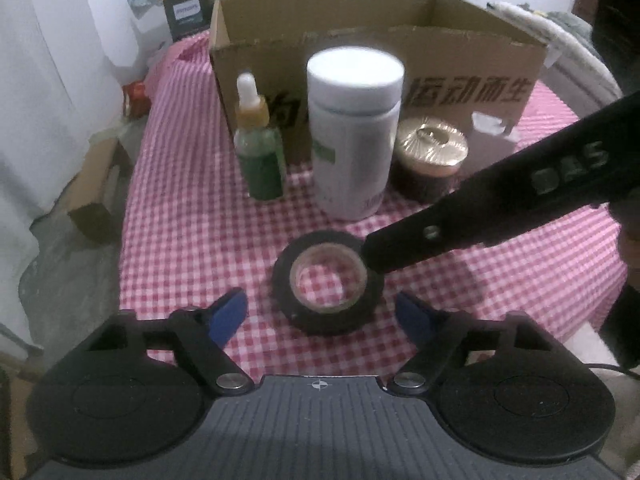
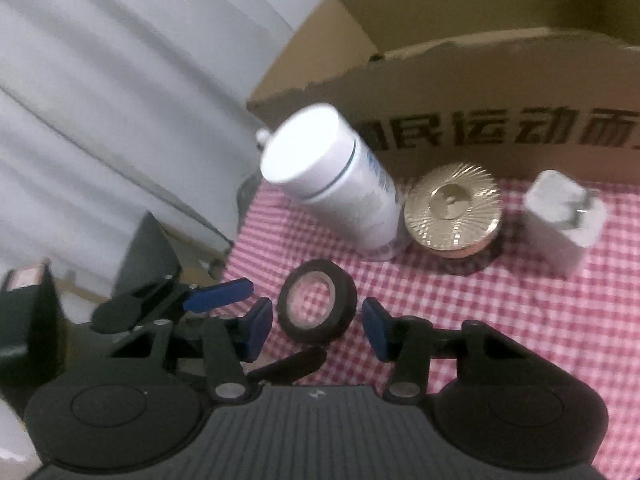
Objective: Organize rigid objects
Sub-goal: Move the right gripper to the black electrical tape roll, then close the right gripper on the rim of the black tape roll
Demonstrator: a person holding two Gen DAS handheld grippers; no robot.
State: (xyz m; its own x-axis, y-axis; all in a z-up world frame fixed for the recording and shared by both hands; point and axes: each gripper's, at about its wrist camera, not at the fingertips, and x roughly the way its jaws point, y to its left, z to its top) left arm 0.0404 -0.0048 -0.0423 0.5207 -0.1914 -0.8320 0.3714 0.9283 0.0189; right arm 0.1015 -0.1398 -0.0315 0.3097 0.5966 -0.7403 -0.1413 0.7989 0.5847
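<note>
A black tape roll [image 1: 320, 322] lies flat on the pink checked tablecloth [image 1: 180, 200]. My left gripper [image 1: 322, 314] hovers just short of it, open, its blue pads standing wide on either side of the roll's near rim. One black finger [image 1: 400, 248] of the right gripper reaches in from the right and overlaps the roll's far right rim. In the right wrist view the tape roll [image 2: 348, 300] sits between the blue pads of my right gripper [image 2: 316, 328]. Both pads are close to its sides, with slim gaps showing. A blue-padded left finger [image 2: 220, 298] shows beside it.
Behind the roll stand a green dropper bottle [image 1: 258, 152], a white bottle [image 1: 354, 132], a gold-lidded jar [image 1: 430, 152] and a white plug adapter [image 2: 560, 224]. An open cardboard box [image 1: 380, 40] rises behind them. The table edge drops off at the left.
</note>
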